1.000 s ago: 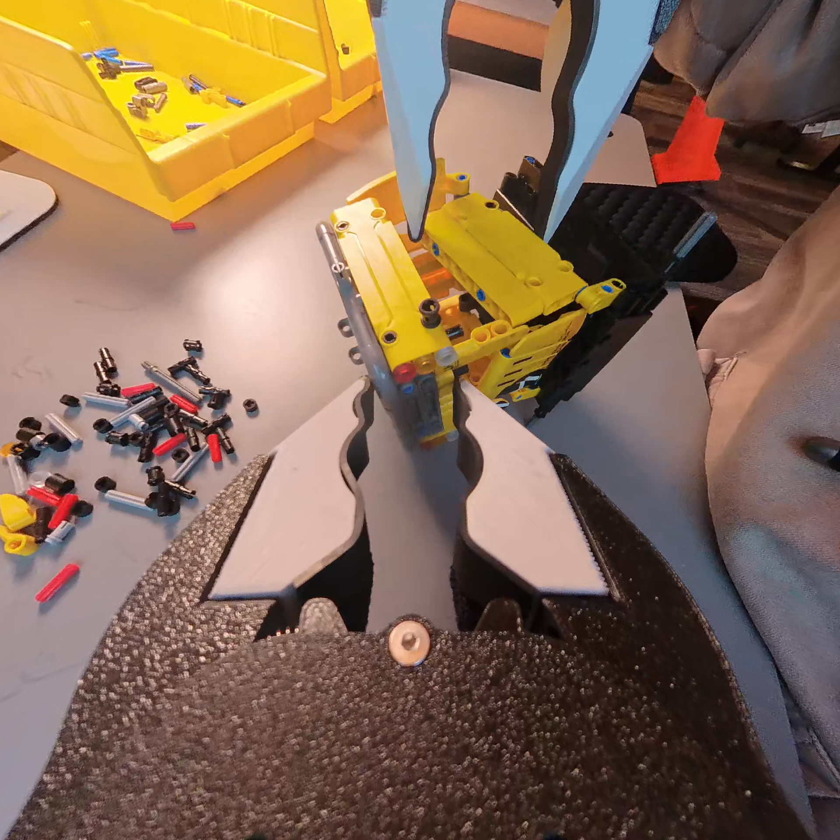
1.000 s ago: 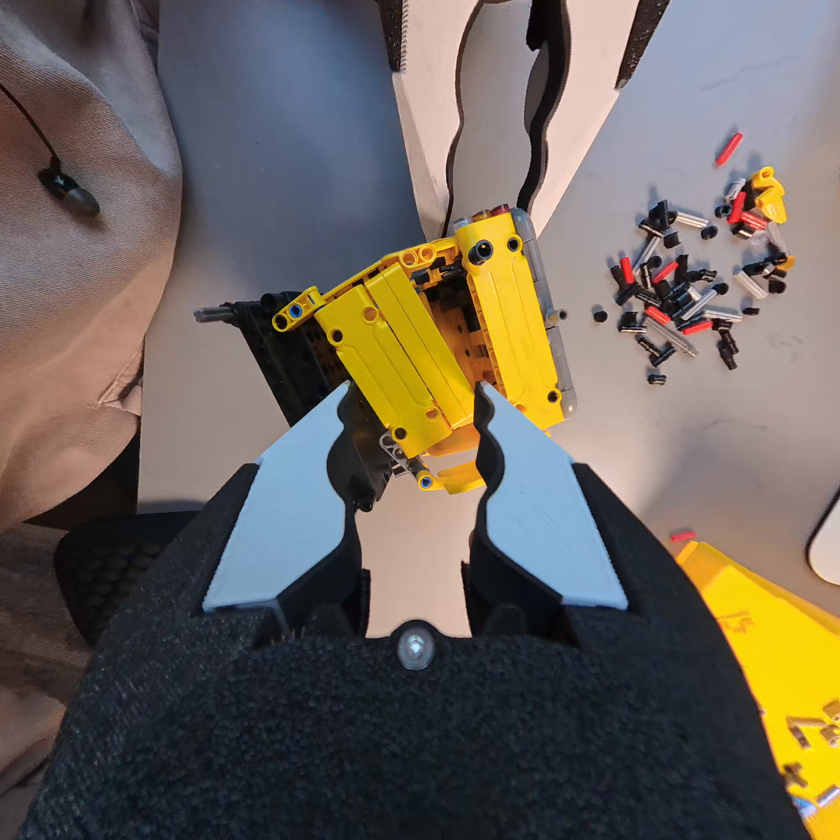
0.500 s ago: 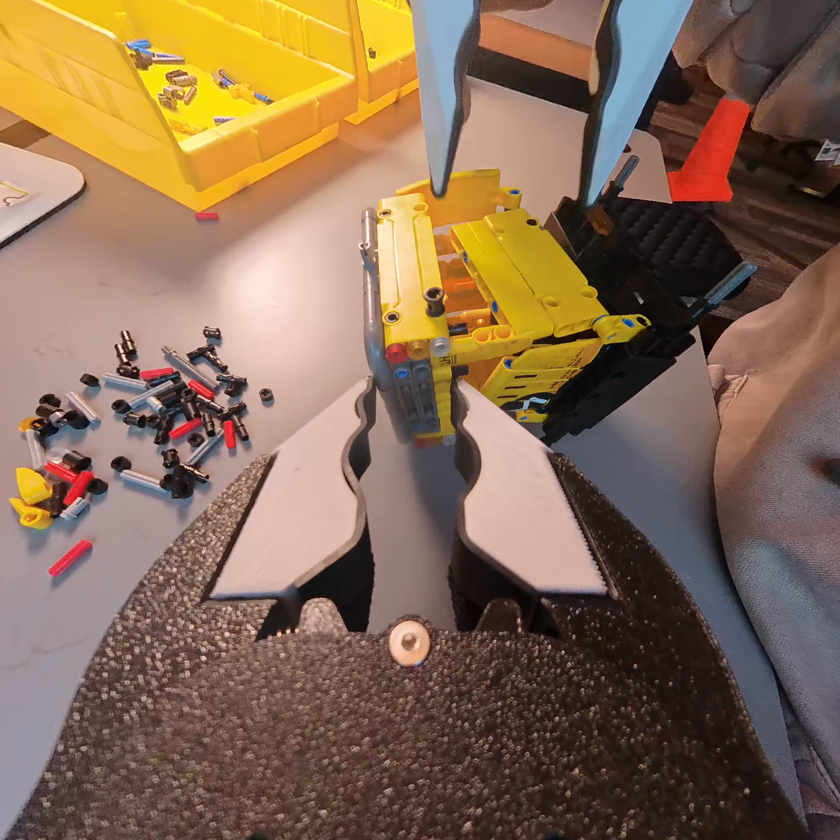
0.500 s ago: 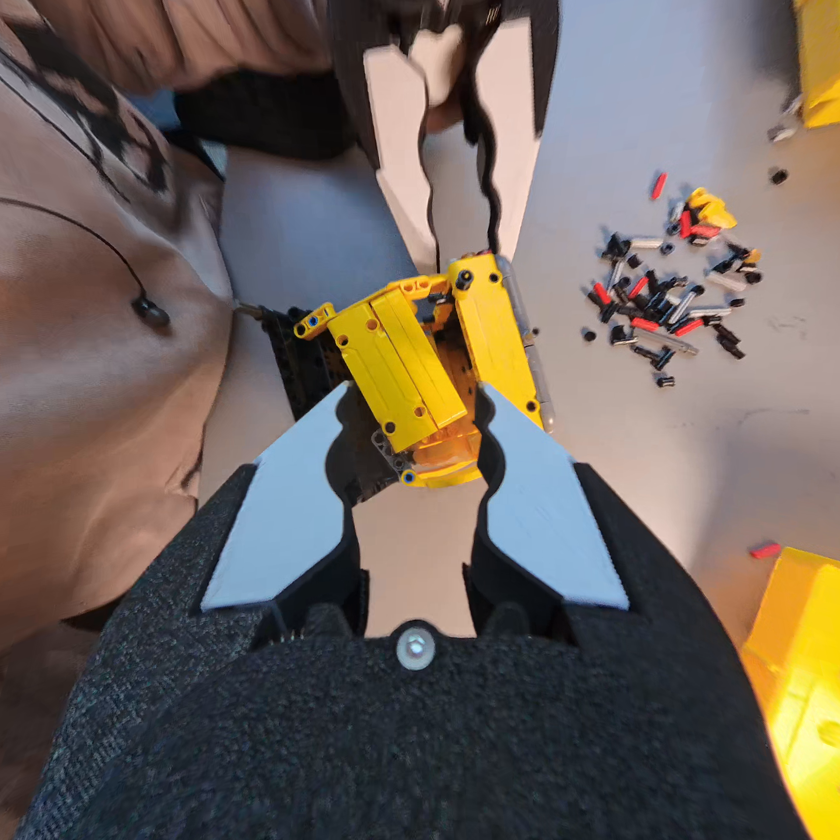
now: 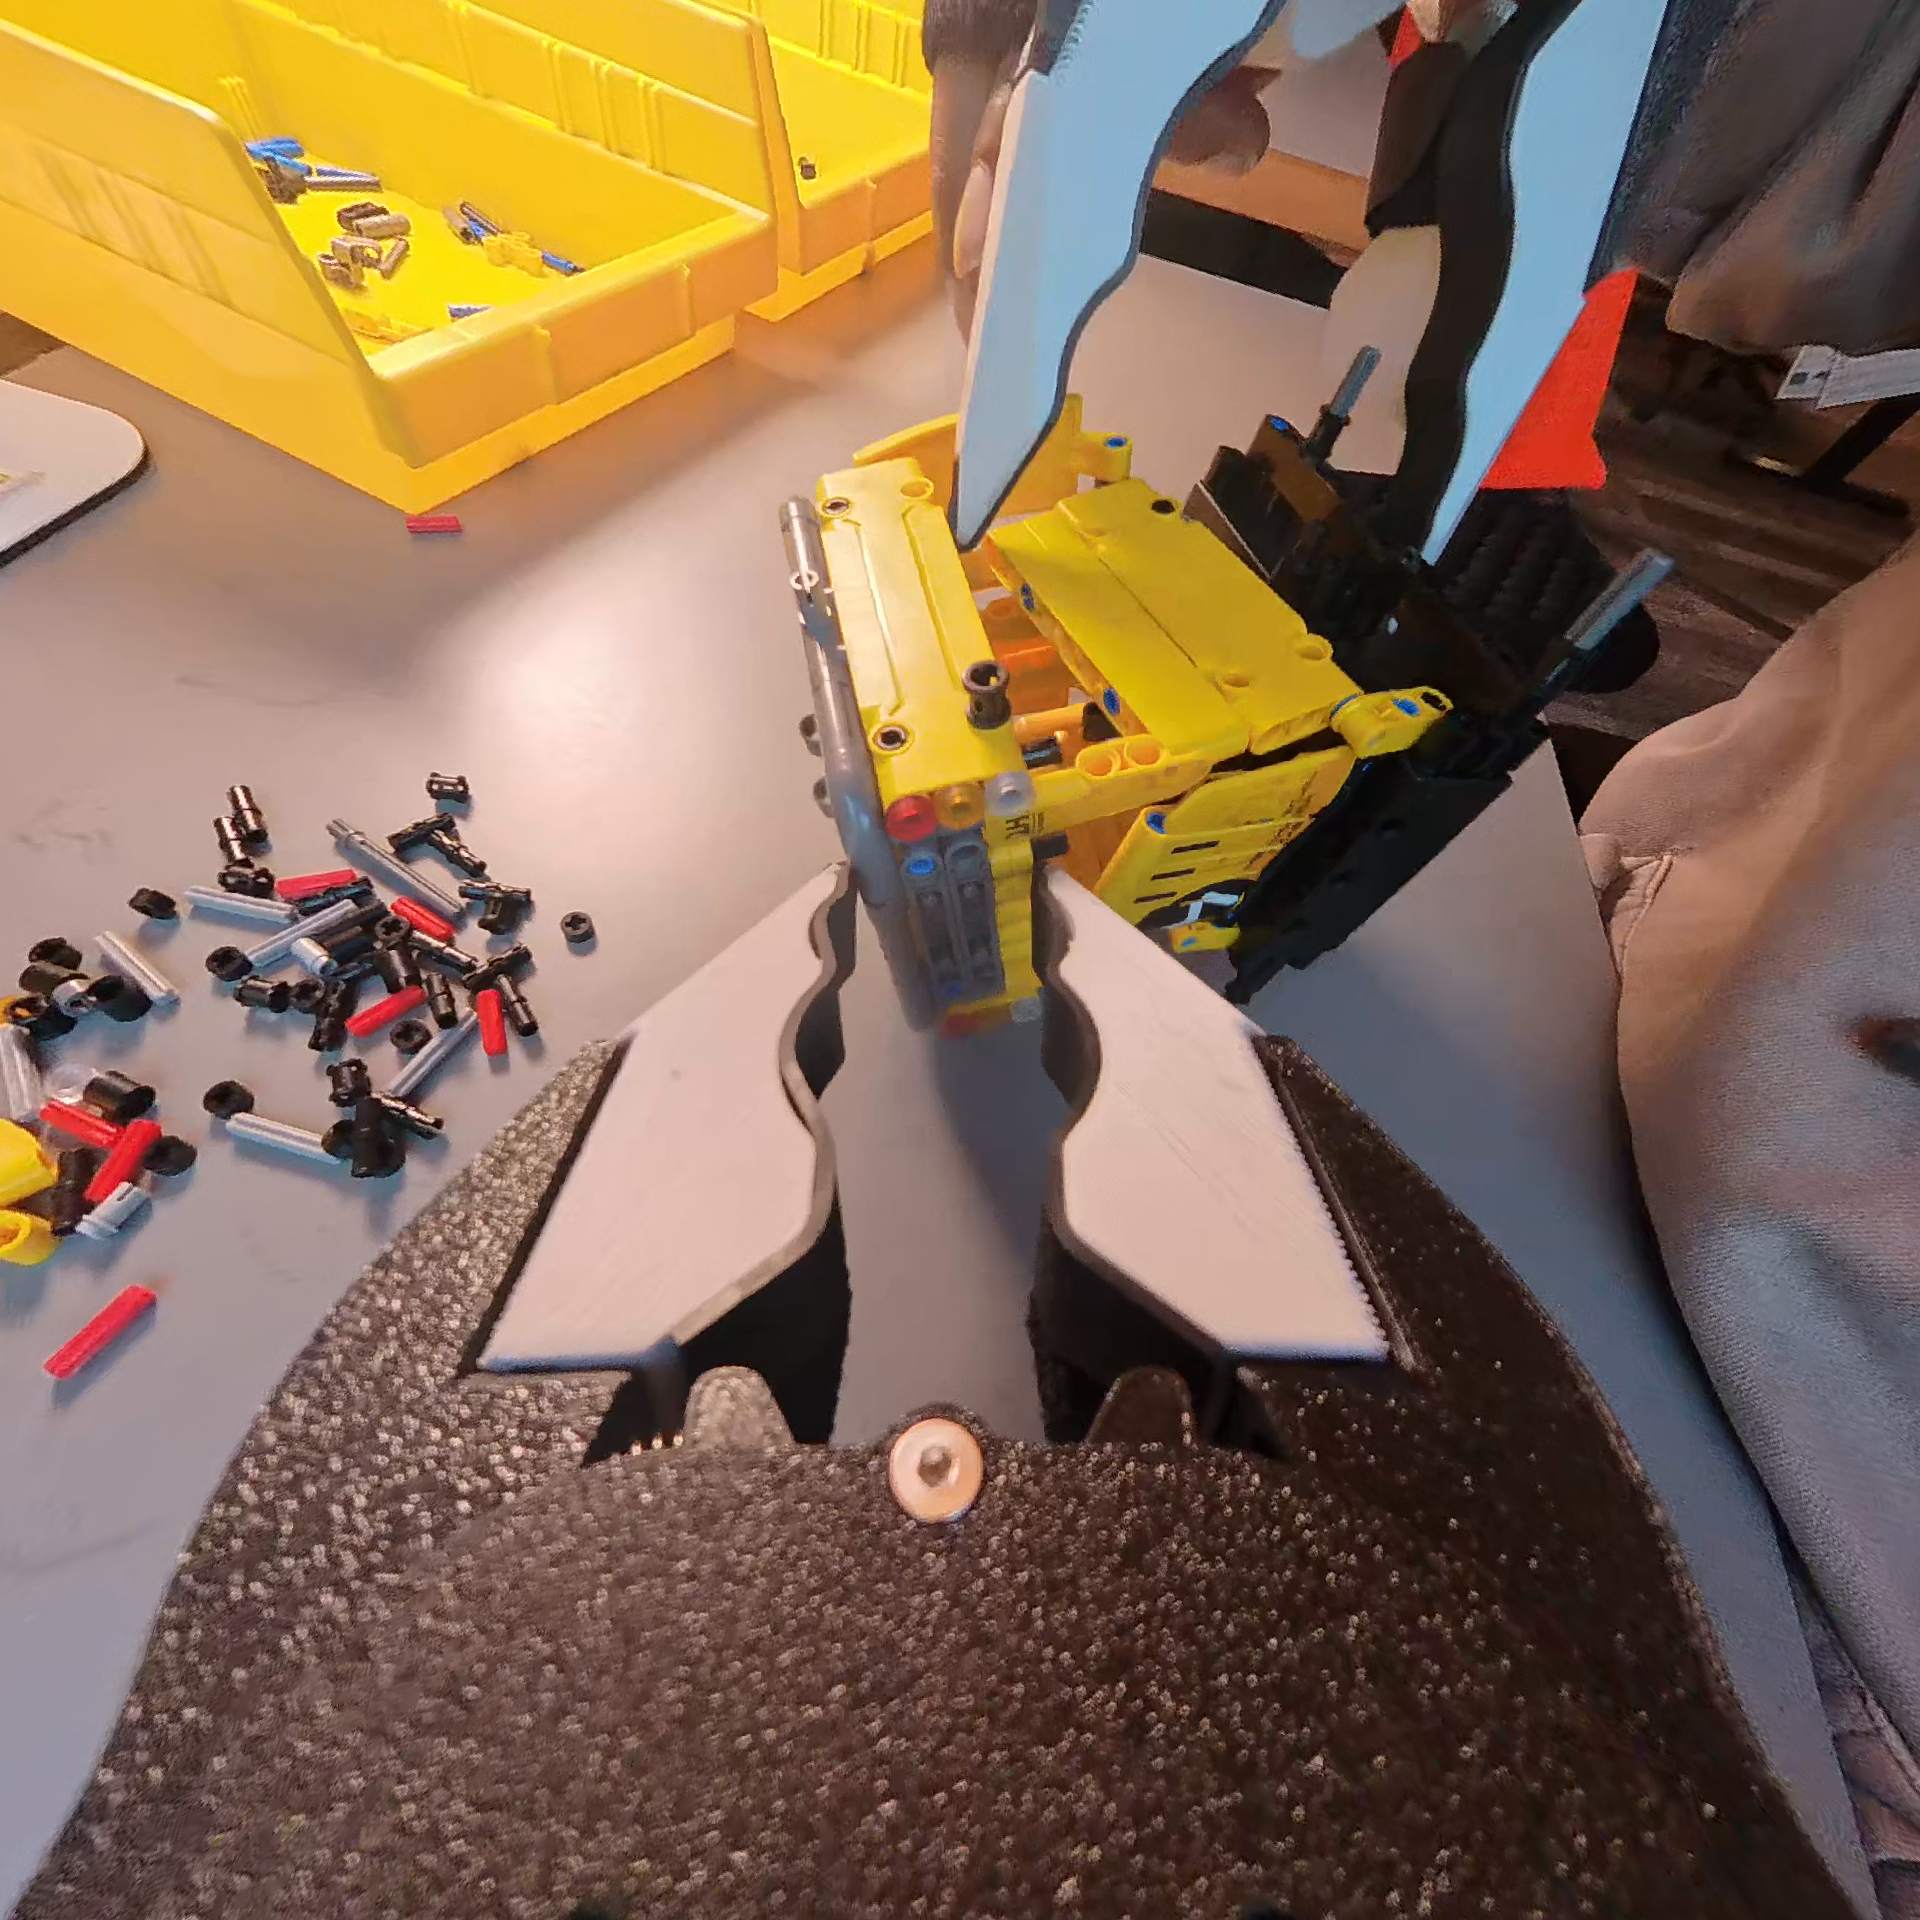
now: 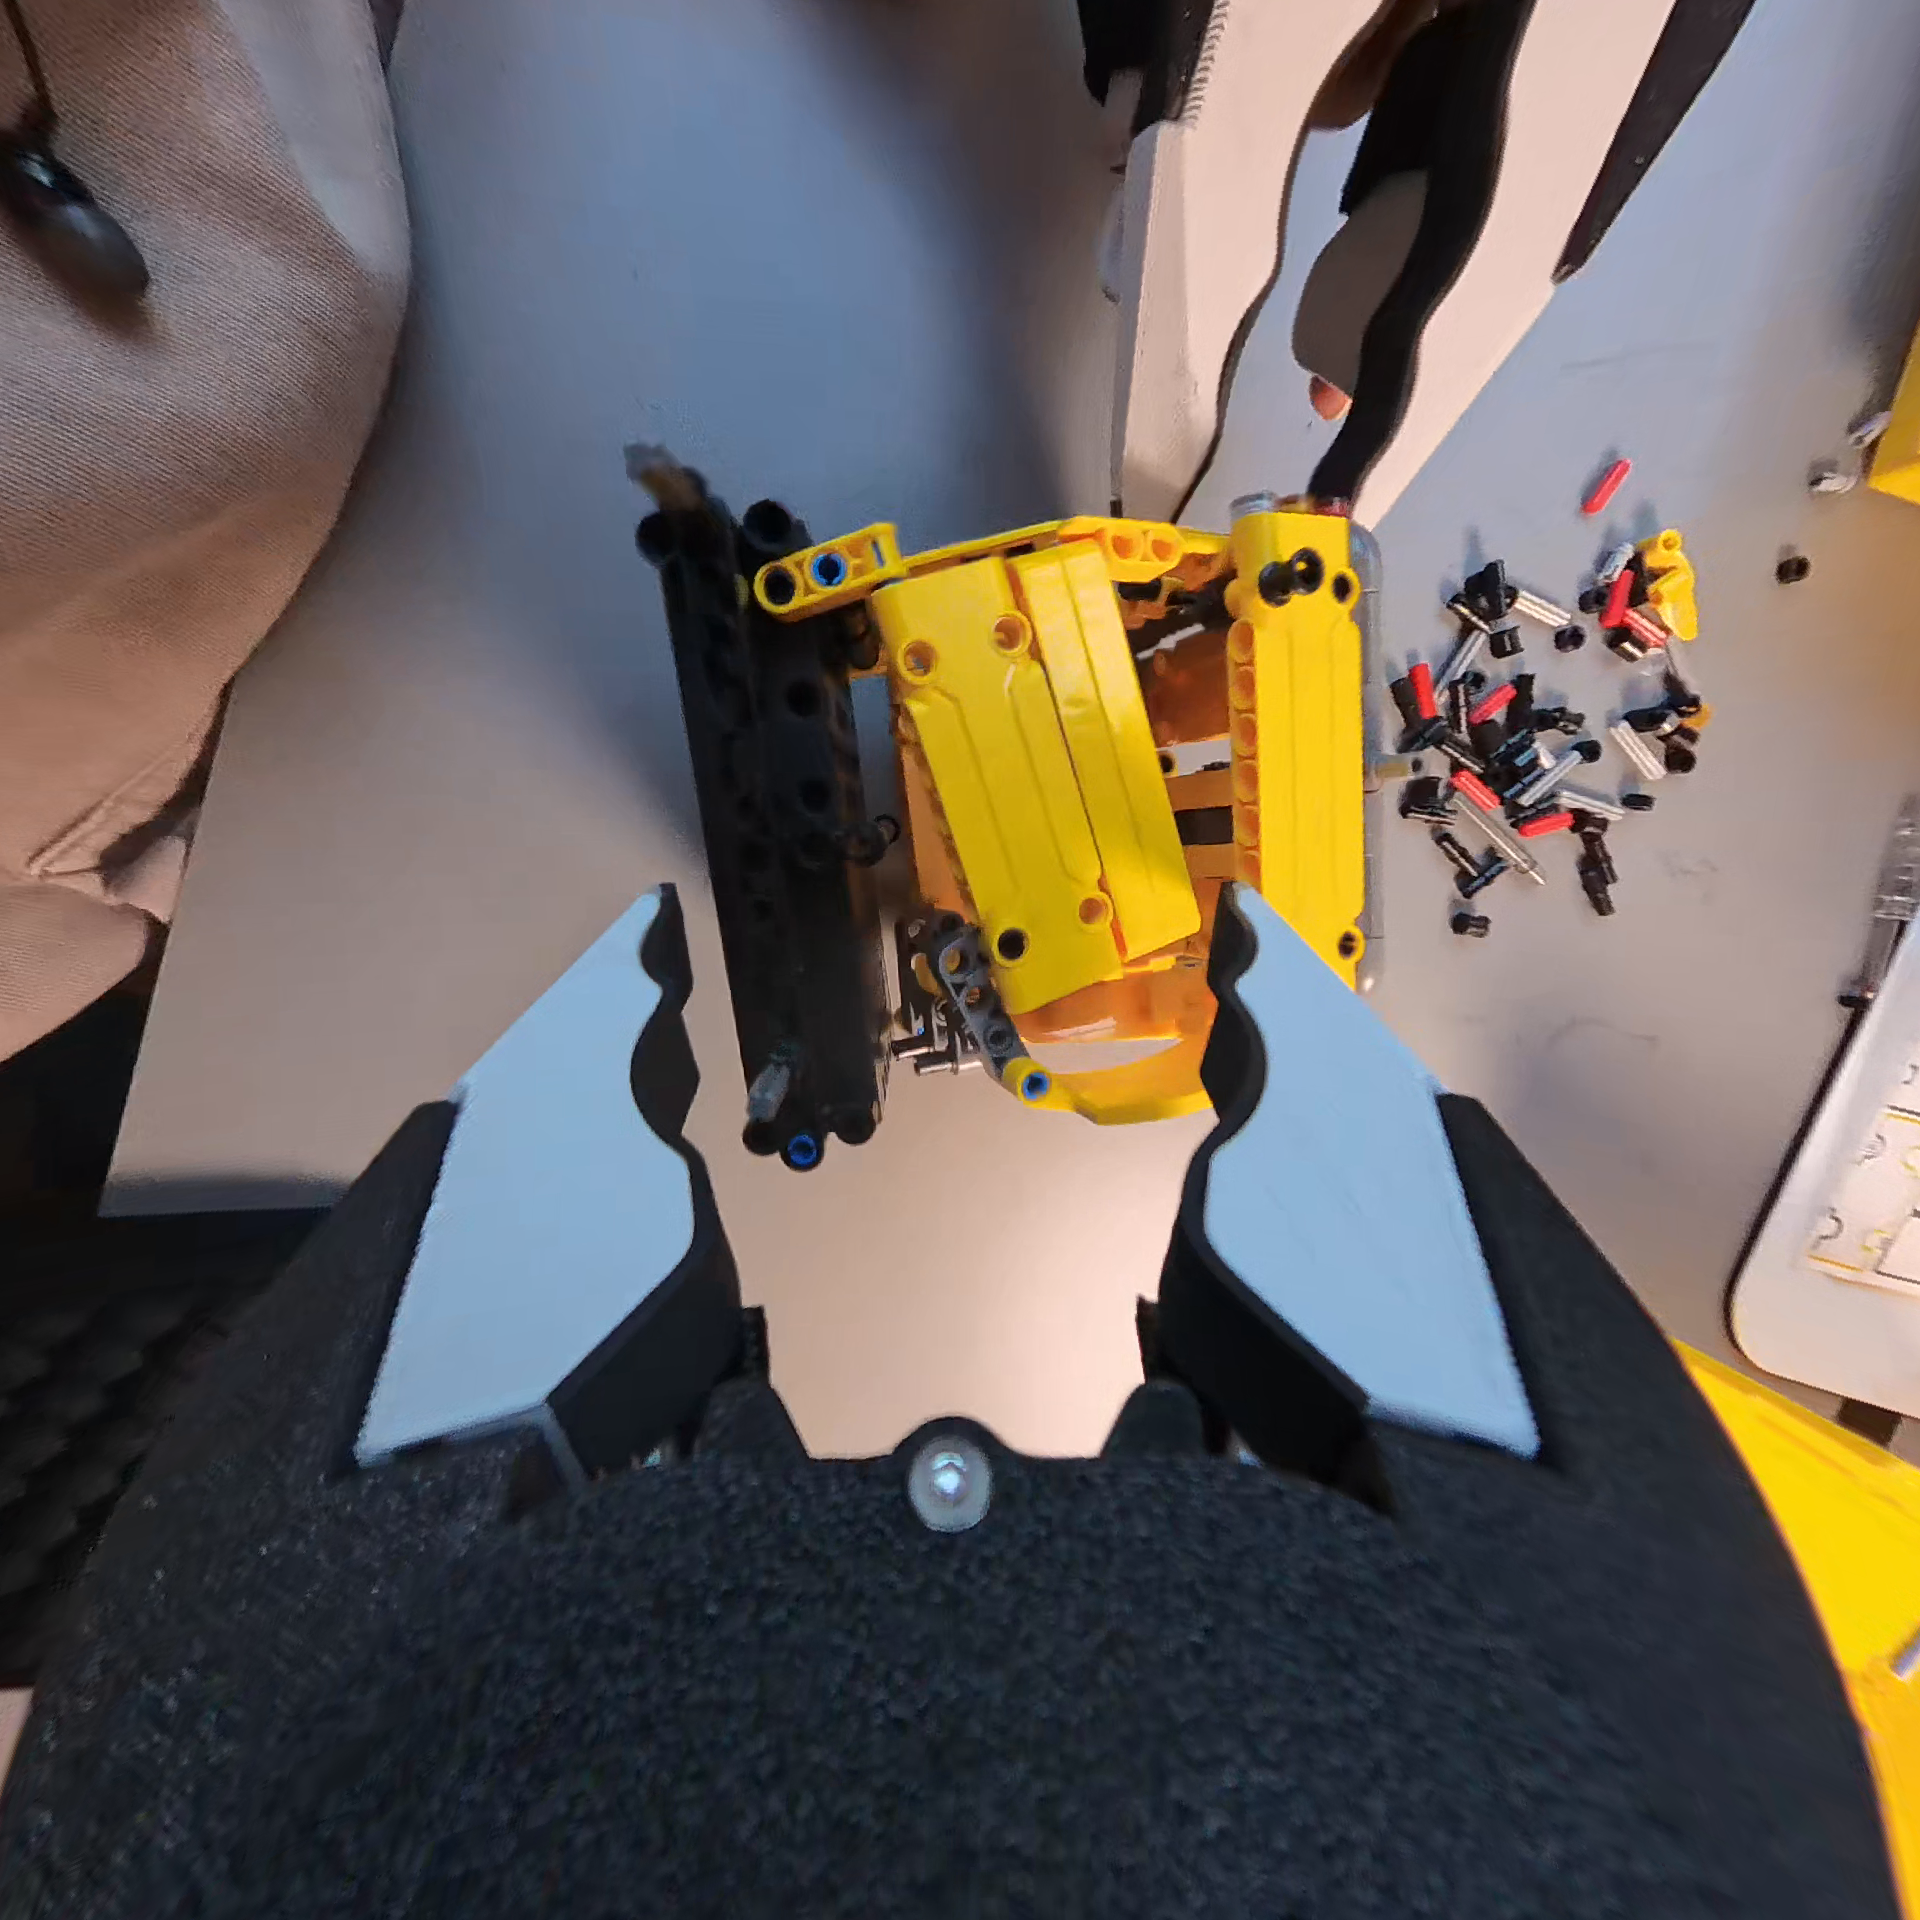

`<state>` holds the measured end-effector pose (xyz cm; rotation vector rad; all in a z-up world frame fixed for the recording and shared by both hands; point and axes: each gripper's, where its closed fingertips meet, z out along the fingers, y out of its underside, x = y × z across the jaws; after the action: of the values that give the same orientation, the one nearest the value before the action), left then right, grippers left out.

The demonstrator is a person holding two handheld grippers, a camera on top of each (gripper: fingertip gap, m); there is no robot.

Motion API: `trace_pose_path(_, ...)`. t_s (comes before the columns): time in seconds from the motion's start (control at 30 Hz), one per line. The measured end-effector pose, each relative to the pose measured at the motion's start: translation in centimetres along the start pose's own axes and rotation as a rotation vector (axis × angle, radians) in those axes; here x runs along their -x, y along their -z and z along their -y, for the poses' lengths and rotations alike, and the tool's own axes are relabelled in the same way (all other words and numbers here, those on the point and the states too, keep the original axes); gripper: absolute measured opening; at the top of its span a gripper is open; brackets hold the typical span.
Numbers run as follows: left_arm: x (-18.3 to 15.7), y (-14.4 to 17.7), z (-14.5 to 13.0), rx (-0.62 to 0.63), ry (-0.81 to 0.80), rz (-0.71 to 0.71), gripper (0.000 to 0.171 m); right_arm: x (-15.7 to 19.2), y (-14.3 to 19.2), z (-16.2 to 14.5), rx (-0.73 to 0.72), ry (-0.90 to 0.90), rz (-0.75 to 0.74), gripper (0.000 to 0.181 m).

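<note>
As I look along the left jaws: my left gripper (image 5: 945,914) is clamped on the near end of a yellow and black brick-built vehicle model (image 5: 1122,644). One finger presses the grey edge strip and the other the yellow side.
Right jaws: my right gripper (image 6: 951,925) is spread wide, reaching over the far end of the same model. One fingertip touches the top of a yellow roof panel. The other hangs over the black frame, and I cannot tell whether it makes contact.
Model position: it sits on the grey bench (image 5: 520,675), near the edge closest to the person, between my two grippers. The yellow panels face up and the black beam frame (image 6: 779,790) lies along one side.
Loose parts: a scatter of small black, red and grey pins and axles (image 5: 343,977) lies on the bench, well apart from the model. A single red pin (image 5: 101,1330) lies nearer to me.
Bins: yellow sorting bins (image 5: 520,343) at the back of the bench hold a few small grey and blue pieces.
Writing: a striped sticker on the model's yellow side (image 5: 1236,831) carries small print. A bin divider bears a pale label (image 5: 135,218). A white printed booklet (image 6: 1860,1195) lies beside the bins. All of it is too small for me to read.
Person: a beige garment (image 5: 1766,1039) fills the side of the view beside the bench.
</note>
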<state>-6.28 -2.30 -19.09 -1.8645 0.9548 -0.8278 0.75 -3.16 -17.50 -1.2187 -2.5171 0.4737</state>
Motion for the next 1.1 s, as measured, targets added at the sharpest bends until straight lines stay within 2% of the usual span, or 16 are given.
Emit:
trace_pose_path(0.07,-0.2,-0.1,0.0,0.001,0.000,-0.007,0.032,-0.1,-0.1,-0.3,0.028,0.007,0.016,0.090)
trace_pose_path(0.33,0.0,0.0,-0.1,0.013,0.007,-0.001,0.031,0.1,-0.2,-0.3,0.014,-0.022,0.048,0.085)
trace_pose_path(0.47,0.0,0.5,-0.1,0.025,-0.018,0.008,0.015,-0.5,0.2,-0.9,0.039,-0.064,0.016,0.075)
trace_pose_path(0.6,0.1,0.5,-0.1,0.027,-0.029,0.023,0.015,-0.5,0.2,-1.0,0.014,-0.065,0.008,0.075)
trace_pose_path(0.63,0.1,0.6,0.0,0.018,-0.023,0.014,0.016,-0.5,0.2,-0.9,0.017,-0.062,0.007,0.075)
trace_pose_path(0.9,-0.4,1.8,1.3,-0.078,-0.007,-0.050,0.074,-0.7,-0.1,-0.2,-0.014,-0.021,0.019,0.077)
trace_pose_path(0.97,-0.6,1.2,0.9,-0.055,-0.018,-0.051,0.075,-0.8,-0.4,0.5,-0.026,0.001,0.025,0.075)
trace_pose_path(1.03,-1.5,0.8,0.4,-0.030,-0.039,-0.095,0.064,-0.7,-0.7,1.1,-0.035,0.033,0.052,0.074)
trace_pose_path(1.1,-1.3,1.2,0.3,-0.029,-0.037,-0.092,0.061,-1.0,-0.8,1.3,-0.033,0.055,0.050,0.074)
